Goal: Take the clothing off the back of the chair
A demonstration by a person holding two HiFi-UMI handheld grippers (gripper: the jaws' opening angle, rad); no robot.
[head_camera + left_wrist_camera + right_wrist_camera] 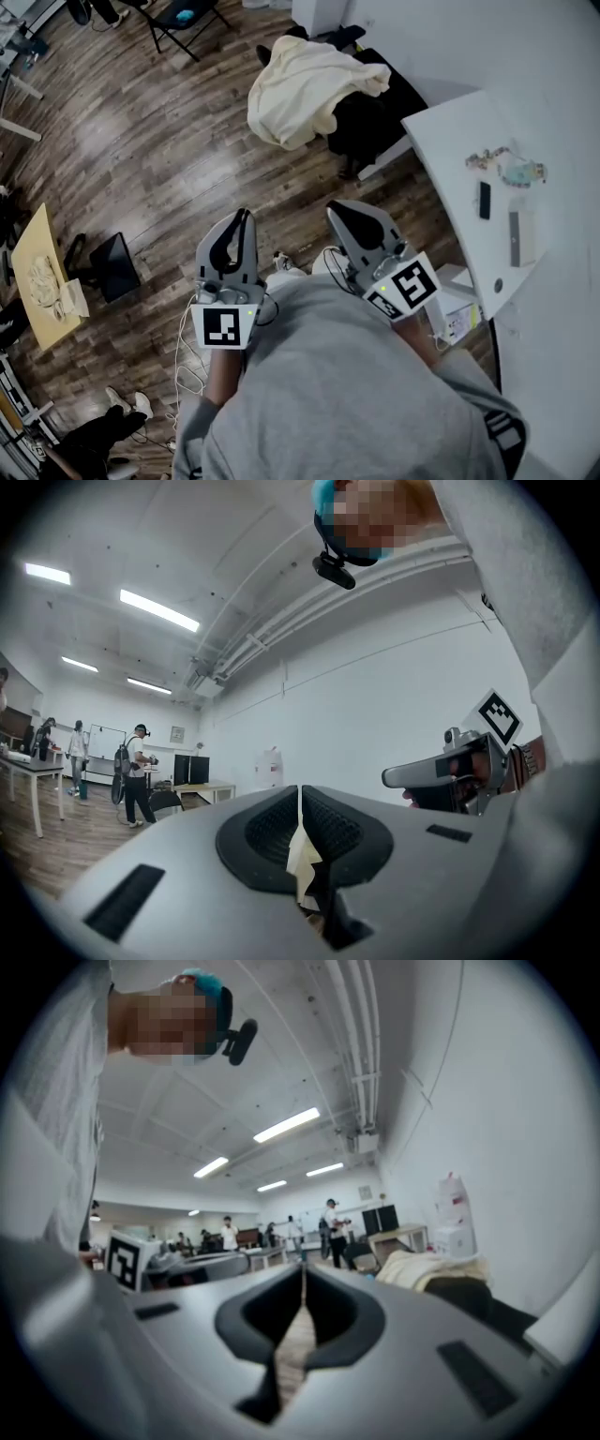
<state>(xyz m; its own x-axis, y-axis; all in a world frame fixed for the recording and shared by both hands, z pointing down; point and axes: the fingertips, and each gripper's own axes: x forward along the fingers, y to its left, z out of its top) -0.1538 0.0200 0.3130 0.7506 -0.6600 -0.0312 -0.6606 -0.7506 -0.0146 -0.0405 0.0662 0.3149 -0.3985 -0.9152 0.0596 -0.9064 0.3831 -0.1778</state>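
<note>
1. Head view, near. Grey sweatshirt of the person fills the near edge. Past it both tools point level toward the far side. On the left gripper the jaws are pinched together at the tips and nothing sits in the loop behind them. The right gripper is the same, drawn to a point and empty.
2. Head view, far. Cream clothing lies heaped over a black chair, well apart from both tools and just left of the white table. It seems to cover the chair's back, though the back itself is hidden. Dark, glossy plank floor lies between.
3. Left gripper view. Smooth grey shells, with ribbed dark pads meeting along a thin seam. The sliver of cream and black in the lower gap is, by my reading, the far garment and chair, not something gripped. The other tool's marker cube shows to the right.
4. Right gripper view. The pads are closed tip to tip, with only floor planks visible through the gap. The garment sits far right over the chair, near a white wall.
5. Handling, as a judgement:
   - The fabric looks matte, thick and soft. It is likely light and limp, not fragile and not slippery.
   - It will sag and trail when lifted, and it may catch on the chair's frame.
   - The best hold is a raised fold along the top, with the two tools spread apart.
   - Both sets of jaws must open first.
</note>
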